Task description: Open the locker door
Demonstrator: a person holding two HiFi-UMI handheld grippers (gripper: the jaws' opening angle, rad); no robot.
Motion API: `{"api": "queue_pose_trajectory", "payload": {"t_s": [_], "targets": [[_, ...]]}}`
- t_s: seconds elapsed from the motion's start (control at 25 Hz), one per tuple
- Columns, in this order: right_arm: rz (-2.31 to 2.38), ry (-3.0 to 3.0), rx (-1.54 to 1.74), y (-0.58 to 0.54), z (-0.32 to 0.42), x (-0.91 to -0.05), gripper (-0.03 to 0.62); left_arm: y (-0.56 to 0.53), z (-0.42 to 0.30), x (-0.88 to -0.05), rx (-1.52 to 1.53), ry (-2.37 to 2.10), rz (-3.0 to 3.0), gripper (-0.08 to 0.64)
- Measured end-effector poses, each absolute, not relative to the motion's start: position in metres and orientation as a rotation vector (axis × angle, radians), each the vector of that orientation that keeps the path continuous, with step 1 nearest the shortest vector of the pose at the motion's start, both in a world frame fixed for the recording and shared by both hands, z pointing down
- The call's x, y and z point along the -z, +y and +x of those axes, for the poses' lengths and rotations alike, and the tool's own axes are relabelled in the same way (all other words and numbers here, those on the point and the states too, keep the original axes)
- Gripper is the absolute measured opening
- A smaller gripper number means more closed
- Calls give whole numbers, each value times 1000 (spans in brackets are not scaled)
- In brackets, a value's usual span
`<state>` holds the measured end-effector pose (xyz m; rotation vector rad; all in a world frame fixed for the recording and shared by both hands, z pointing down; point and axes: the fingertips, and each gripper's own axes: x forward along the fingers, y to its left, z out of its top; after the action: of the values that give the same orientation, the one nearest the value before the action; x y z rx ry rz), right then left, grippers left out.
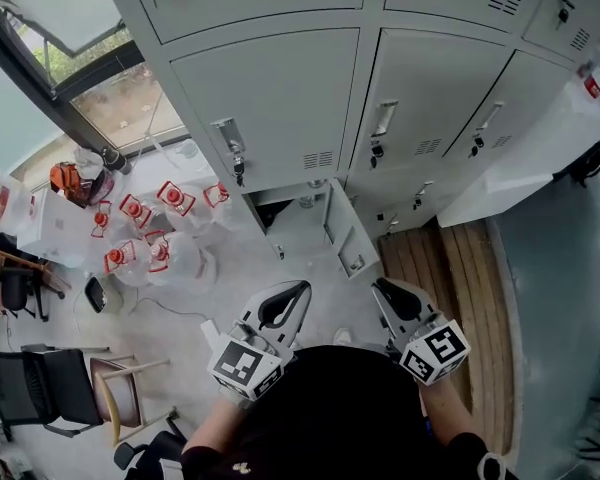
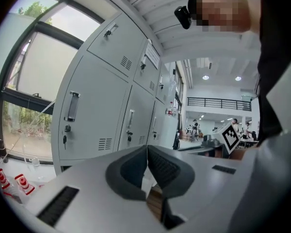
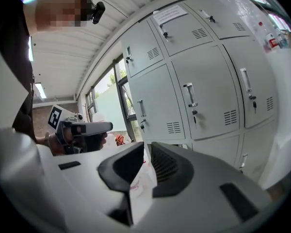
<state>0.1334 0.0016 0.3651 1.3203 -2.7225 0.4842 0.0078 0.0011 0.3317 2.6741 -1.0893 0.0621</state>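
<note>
A bank of grey lockers [image 1: 270,98] fills the top of the head view, each door with a vertical handle [image 1: 230,143] and a keyhole under it. In the bottom row one small door [image 1: 345,230] stands swung out. My left gripper [image 1: 302,290] and right gripper [image 1: 380,288] hover side by side well short of the lockers, touching nothing. The left gripper [image 2: 147,147] has its tips together and holds nothing; locker doors [image 2: 92,115] stand far beyond it. On the right gripper [image 3: 147,147] the tips are almost together with nothing between, and a handle [image 3: 189,95] is far ahead.
A large window [image 1: 70,58] is at the left. Clear bags of red-labelled bottles [image 1: 145,233] lie on the floor below it. Chairs [image 1: 40,388] stand at the lower left. A wooden platform [image 1: 460,288] and a white covered object [image 1: 540,158] are at the right.
</note>
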Motion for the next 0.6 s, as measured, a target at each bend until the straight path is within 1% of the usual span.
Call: {"api": "queue_pose_trajectory", "payload": {"t_s": [0.2,0.6], "targets": [[1326,-2759,-458,6,125,-348,63,3,1,-309,7,-1107,2693,23],[1310,-2734,-382,4,112,-343,58,2,0,-316,-8,-1086,2688,23]]}}
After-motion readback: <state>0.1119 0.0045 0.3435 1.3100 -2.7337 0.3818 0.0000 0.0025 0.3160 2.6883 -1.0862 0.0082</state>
